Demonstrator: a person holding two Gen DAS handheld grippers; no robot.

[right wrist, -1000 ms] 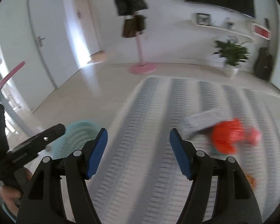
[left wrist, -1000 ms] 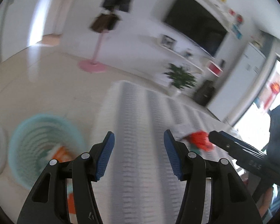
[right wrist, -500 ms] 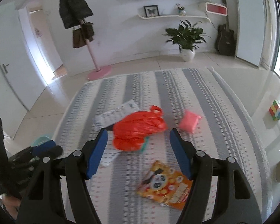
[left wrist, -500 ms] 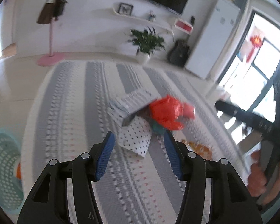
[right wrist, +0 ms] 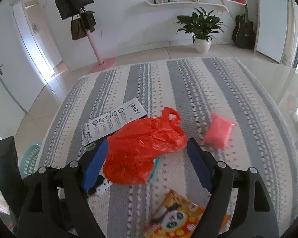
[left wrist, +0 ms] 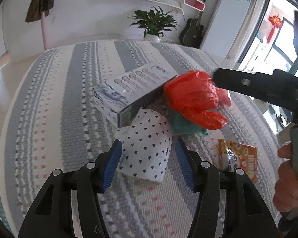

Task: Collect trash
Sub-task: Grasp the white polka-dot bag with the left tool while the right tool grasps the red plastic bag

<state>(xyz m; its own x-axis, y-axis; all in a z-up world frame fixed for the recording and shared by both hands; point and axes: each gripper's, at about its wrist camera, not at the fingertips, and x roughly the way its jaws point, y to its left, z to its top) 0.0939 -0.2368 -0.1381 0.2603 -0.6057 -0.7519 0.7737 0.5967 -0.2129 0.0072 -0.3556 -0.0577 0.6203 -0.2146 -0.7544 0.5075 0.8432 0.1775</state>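
Observation:
Trash lies in a heap on a striped rug (right wrist: 208, 83). My left gripper (left wrist: 148, 144) is open, low over a white packet with dark dots (left wrist: 147, 150) that lies between its blue pads; the pads do not press it. Behind it are a printed white box (left wrist: 133, 91) and a red plastic bag (left wrist: 194, 103) on something teal (left wrist: 180, 125). My right gripper (right wrist: 147, 144) hangs over the red bag (right wrist: 145, 144), jaws opening, with the bag between them but not gripped. One of its fingers (left wrist: 258, 87) shows above the bag in the left wrist view.
An orange snack packet with a panda (right wrist: 178, 218) lies near the front, a pink packet (right wrist: 218, 130) to the right of the bag. A teal basket (right wrist: 29, 158) stands off the rug's left edge. A potted plant (right wrist: 200, 27), a guitar and a coat stand line the far wall.
Both views have swung from the basket and floor to the trash heap and come down close to it. The right jaws stand wider than before.

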